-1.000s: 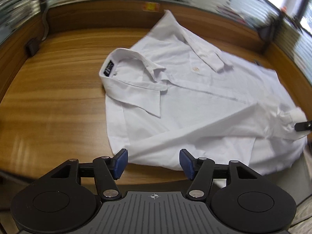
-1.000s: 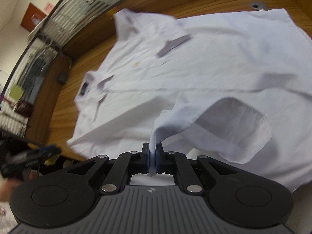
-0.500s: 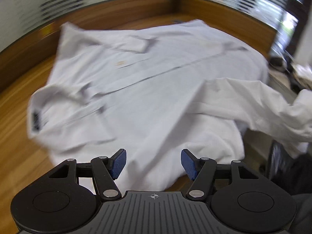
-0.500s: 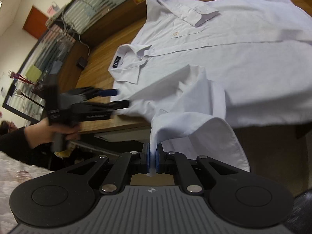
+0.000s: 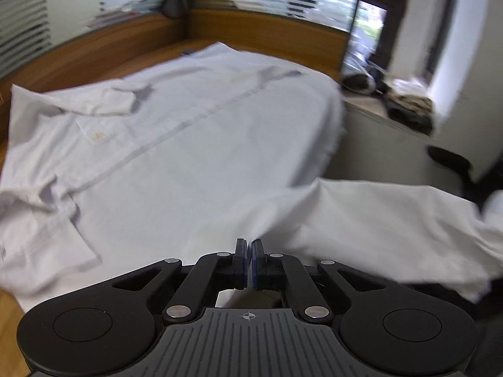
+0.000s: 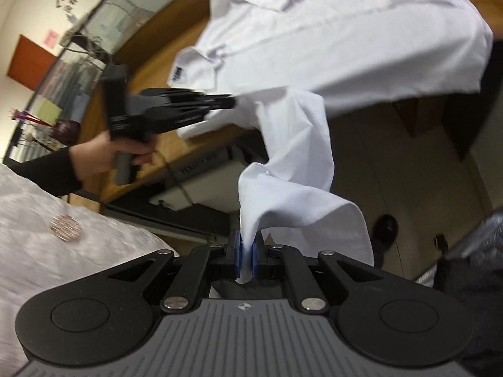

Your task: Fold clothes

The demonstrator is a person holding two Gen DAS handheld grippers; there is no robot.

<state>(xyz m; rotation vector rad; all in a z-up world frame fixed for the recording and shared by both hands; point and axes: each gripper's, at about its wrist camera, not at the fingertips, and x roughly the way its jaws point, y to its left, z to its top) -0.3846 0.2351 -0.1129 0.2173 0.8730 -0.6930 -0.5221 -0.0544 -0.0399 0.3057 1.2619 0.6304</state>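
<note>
While the white shirt (image 5: 195, 144) lies spread with its front up on the wooden worktop (image 5: 94, 59), one long sleeve (image 6: 292, 163) hangs off the near edge into the air. The left tongs (image 5: 250, 262) are clenched on the shirt fabric at the near edge of the worktop, about where this sleeve starts, and the blue pads (image 5: 255, 267) are pressed together with cloth between them. The right tongs (image 6: 246, 259) are clenched on the end of the sleeve (the cuff part), which is pulled away from the worktop and sags in loose folds. In the right wrist view, the person's left hand (image 6: 110, 154) is seen holding the handle of the left device. The collar (image 6: 201, 62) with a dark label (image 6: 178, 73) lies on the worktop, far from the hanging sleeve. Both views are a little blurred.
</note>
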